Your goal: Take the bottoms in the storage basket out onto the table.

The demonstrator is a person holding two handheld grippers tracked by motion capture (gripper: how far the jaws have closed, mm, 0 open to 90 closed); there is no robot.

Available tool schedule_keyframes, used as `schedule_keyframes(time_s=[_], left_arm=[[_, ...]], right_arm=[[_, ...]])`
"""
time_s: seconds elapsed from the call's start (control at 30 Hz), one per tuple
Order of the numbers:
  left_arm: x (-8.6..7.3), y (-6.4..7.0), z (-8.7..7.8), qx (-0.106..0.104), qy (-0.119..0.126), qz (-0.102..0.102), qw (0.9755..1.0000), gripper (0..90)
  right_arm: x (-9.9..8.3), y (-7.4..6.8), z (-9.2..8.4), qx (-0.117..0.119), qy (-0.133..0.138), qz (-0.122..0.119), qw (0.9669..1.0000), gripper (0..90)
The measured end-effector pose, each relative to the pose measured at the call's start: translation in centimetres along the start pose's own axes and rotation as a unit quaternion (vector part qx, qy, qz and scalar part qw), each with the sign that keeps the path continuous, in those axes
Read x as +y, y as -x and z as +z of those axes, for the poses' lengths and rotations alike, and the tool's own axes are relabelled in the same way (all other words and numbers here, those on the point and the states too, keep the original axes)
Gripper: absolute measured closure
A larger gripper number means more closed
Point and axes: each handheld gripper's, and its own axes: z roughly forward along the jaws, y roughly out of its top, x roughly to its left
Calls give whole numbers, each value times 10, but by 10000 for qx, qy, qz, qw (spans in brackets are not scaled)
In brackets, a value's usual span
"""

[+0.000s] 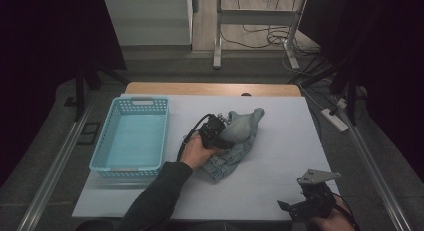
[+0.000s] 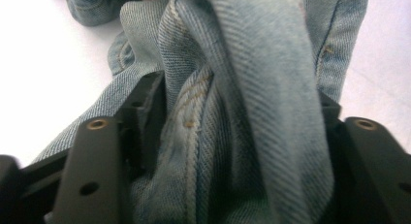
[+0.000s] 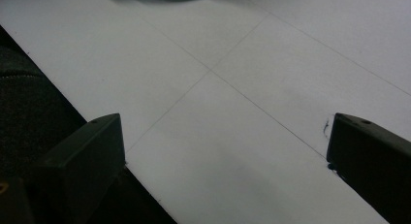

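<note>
One left claw [image 2: 228, 136] – denim jeans [image 2: 252, 88] bunched between its jaws.

Denim garment [image 2: 252, 112] hides the left tool's [image 2: 232, 151] pads; edges crop it

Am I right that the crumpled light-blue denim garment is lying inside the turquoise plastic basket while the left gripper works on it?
Not quite: the crumpled light-blue denim garment lies on the white table surface, to the right of the turquoise plastic basket, which holds nothing, as the high view shows. The left gripper is indeed at the denim, with folds between its jaws.
</note>
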Motion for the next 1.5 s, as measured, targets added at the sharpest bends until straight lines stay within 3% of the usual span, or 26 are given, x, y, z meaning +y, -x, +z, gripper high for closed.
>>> schedule_keyframes(time_s=[0.23, 0.4, 0.7, 1.2, 1.3, 1.5], left_arm=[[-2, -3, 1, -51, 46, -45, 10000, 273], [-2, -4, -1, -209, 118, -78, 9997, 234], [1, 1, -6, -263, 166, -36, 9995, 199], [-1, -1, -20, -691, 476, 17, 9965, 46], [-1, 1, -24, -671, 472, 118, 9966, 40], [-1, 0, -30, -915, 480, 139, 9946, 44]], right_arm=[[0, 0, 1, 10, -18, -26, 10000, 4], [0, -1, 1, 15, -35, -44, 10000, 4], [1, -1, 2, 15, -42, -46, 10000, 4], [1, -1, 2, 12, -55, -55, 10000, 4], [1, -1, 2, 13, -53, -62, 10000, 4], [1, -1, 3, 17, -64, -66, 10000, 4]])
